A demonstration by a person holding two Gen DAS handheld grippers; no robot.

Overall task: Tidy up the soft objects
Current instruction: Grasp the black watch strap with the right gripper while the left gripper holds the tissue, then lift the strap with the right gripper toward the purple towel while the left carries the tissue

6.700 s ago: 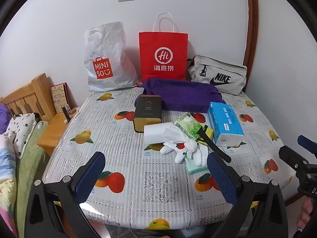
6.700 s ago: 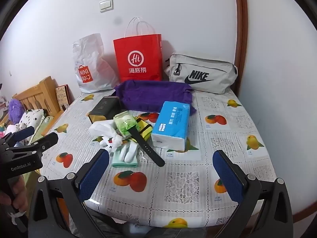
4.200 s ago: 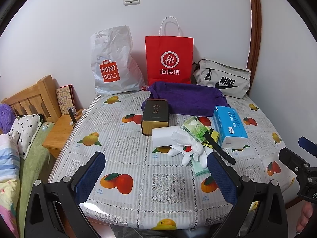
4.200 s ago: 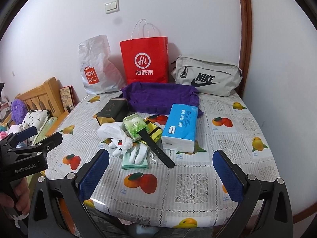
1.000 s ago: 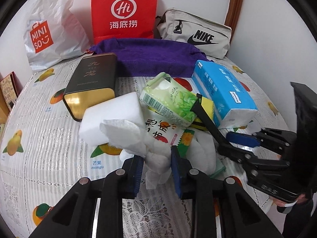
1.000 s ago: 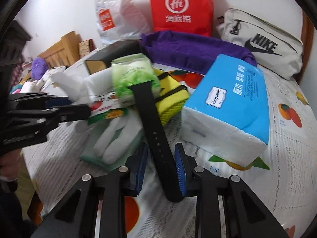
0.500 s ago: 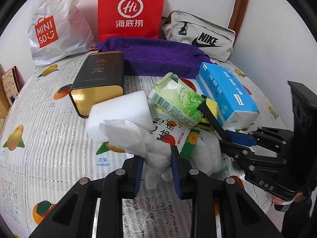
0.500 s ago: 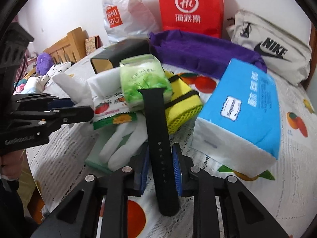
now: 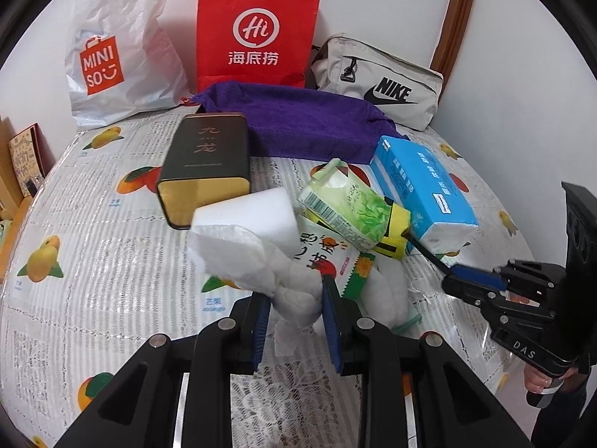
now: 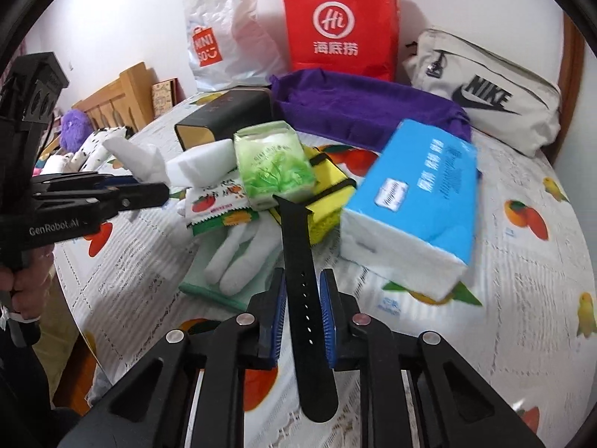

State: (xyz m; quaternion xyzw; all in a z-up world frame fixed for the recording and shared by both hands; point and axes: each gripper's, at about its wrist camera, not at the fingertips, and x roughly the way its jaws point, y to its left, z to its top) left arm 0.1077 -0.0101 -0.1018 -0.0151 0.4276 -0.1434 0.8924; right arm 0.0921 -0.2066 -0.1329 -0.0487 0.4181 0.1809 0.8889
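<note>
tin [image 9: 203,164] left of tissue pack [image 9: 421,190]

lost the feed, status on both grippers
Left gripper shut on white tissue. Right gripper closing on black strap. Strap's far end pinned under yellow sponge.

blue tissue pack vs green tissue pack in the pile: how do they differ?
The blue tissue pack is clearly bigger than the green tissue pack.
The blue one is a long block with white ends; the green one is short, squarish, with a leaf print.
The blue pack lies at the pile's right edge; the green pack sits higher, on top of a yellow item and a snack packet.
Both are soft plastic-wrapped packs, and neither gripper holds either.
</note>
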